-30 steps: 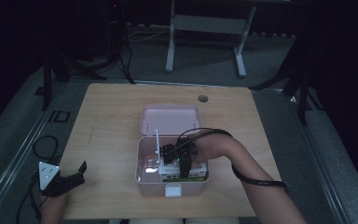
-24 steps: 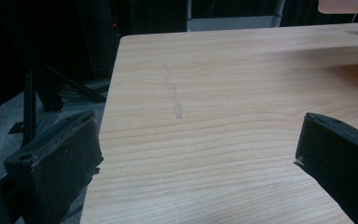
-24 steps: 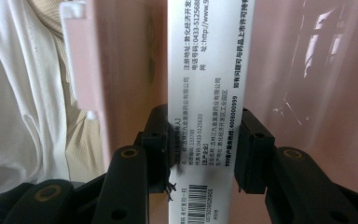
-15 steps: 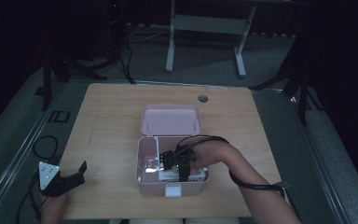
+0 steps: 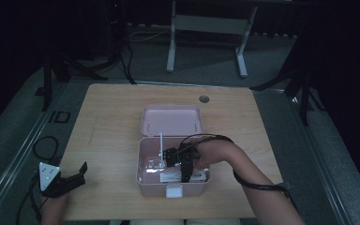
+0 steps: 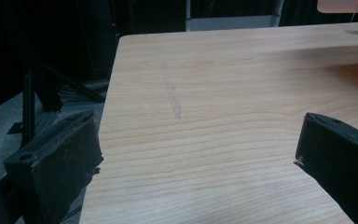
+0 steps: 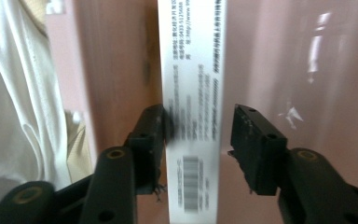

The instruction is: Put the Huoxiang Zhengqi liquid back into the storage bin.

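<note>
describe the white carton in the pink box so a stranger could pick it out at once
Find the open pink box near the front of the wooden table. The white carton lies on its floor, between the right claw's jaws. Unlike the upright white stick beside it, it is flat, with printed text and a barcode.

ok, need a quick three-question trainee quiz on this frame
1. True or false: the lid of the pink box is shut.
2. What lies between the jaws of the right tool? A) a white barcoded carton B) a pen C) a cup
3. Where is the left tool, and what does it hold?

Key:
1. False. The lid lies folded back and open.
2. A. The jaws have just been opening, with the carton between them and a gap on one side.
3. At the left front edge of the table, jaws wide open, holding nothing.
</note>
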Motion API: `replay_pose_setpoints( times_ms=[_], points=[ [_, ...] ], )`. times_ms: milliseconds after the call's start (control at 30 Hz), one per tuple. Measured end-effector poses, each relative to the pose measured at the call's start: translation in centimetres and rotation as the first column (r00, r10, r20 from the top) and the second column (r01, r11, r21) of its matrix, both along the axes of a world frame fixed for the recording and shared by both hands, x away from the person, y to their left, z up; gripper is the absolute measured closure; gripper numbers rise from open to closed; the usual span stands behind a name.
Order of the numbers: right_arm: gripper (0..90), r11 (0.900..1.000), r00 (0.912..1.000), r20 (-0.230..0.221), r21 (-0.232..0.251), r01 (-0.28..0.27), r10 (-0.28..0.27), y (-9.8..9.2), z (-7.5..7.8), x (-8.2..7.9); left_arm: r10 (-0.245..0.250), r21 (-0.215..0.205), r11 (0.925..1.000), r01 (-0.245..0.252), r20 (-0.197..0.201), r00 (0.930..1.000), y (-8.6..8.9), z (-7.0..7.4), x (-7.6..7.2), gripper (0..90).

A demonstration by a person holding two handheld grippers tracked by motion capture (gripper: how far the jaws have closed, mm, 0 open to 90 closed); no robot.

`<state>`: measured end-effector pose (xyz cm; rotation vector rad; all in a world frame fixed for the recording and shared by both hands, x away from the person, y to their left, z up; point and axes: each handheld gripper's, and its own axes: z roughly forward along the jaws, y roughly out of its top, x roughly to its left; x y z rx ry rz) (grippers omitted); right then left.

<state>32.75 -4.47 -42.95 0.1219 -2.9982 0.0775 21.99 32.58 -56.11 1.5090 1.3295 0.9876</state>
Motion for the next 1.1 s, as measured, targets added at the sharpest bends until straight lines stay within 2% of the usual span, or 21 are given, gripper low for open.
replay_pose_setpoints(
  times_ms=[167, 300, 367, 400, 433, 467, 500, 567, 600, 733, 833, 867, 967, 1033, 1100],
  points=[
    [46.9, 0.996, 0.9978, 0.046, 0.081, 0.043, -0.047, -1.4, 2.8, 0.7, 0.000, 0.002, 1.0000, 0.000, 0.000, 1.0000, 0.0, 0.0, 0.0, 0.4],
    [39.0, 0.986, 0.9914, 0.086, 0.140, 0.086, -0.098, -2.8, 4.8, 1.1, 0.001, 0.003, 1.0000, -0.001, 0.000, 1.0000, 0.0, 0.0, 0.0, 0.4],
    [36.7, 0.979, 0.9874, 0.102, 0.174, 0.102, -0.121, -3.5, 5.6, 1.3, 0.001, 0.003, 1.0000, -0.001, 0.001, 1.0000, 0.0, 0.0, 0.0, 0.4],
    [32.6, 0.975, 0.9855, 0.104, 0.194, 0.112, -0.134, -3.9, 5.9, 1.3, 0.001, 0.004, 1.0000, -0.001, 0.002, 1.0000, 0.0, 0.0, 0.0, 0.4],
    [32.6, 0.975, 0.9855, 0.104, 0.194, 0.112, -0.134, -3.9, 5.9, 1.3, 0.001, 0.004, 1.0000, -0.001, 0.002, 1.0000, 0.0, 0.0, 0.0, 0.4],
    [29.8, 0.969, 0.9835, 0.105, 0.216, 0.122, -0.148, -4.3, 6.3, 1.4, 0.003, 0.002, 1.0000, -0.003, 0.002, 1.0000, 0.0, 0.0, 0.0, 0.4],
    [25.0, 0.956, 0.9773, 0.116, 0.255, 0.143, -0.177, -5.2, 6.9, 1.6, 0.002, 0.002, 1.0000, -0.002, 0.002, 1.0000, 0.0, 0.0, 0.0, 0.4],
    [18.5, 0.941, 0.9691, 0.113, 0.285, 0.180, -0.219, -6.0, 7.3, 1.8, 0.002, 0.003, 1.0000, -0.002, 0.001, 1.0000, 0.0, 0.0, 0.0, 0.4],
    [12.4, 0.936, 0.9676, 0.109, 0.299, 0.186, -0.228, -6.4, 7.6, 2.0, 0.002, 0.004, 1.0000, -0.002, 0.002, 1.0000, 0.0, 0.0, 0.0, 0.4],
    [11.3, 0.910, 0.9526, 0.114, 0.346, 0.228, -0.282, -8.5, 8.1, 2.5, 0.004, 0.000, 1.0000, -0.004, 0.007, 1.0000, 0.0, 0.0, -0.1, 0.4],
    [11.3, 0.894, 0.9335, 0.137, 0.363, 0.264, -0.331, -9.9, 8.0, 3.0, 0.003, 0.002, 1.0000, -0.003, 0.004, 1.0000, 0.0, 0.0, 0.0, 0.4],
    [11.3, 0.884, 0.9234, 0.147, 0.374, 0.280, -0.354, -10.6, 7.9, 3.2, 0.003, 0.002, 1.0000, -0.003, 0.003, 1.0000, 0.0, 0.0, 0.0, 0.4],
    [11.3, 0.858, 0.9087, 0.149, 0.417, 0.300, -0.390, -12.4, 7.8, 3.5, 0.002, 0.003, 1.0000, -0.002, 0.000, 1.0000, 0.0, 0.0, 0.0, 0.4],
    [11.3, 0.839, 0.8960, 0.147, 0.441, 0.320, -0.419, -13.6, 7.6, 3.7, 0.001, 0.003, 1.0000, -0.001, 0.000, 1.0000, 0.0, 0.0, 0.0, 0.4],
    [11.4, 0.828, 0.8841, 0.162, 0.456, 0.326, -0.438, -14.8, 7.0, 3.8, 0.001, 0.003, 1.0000, -0.001, 0.002, 1.0000, 0.0, 0.0, 0.0, 0.4]
  ],
)
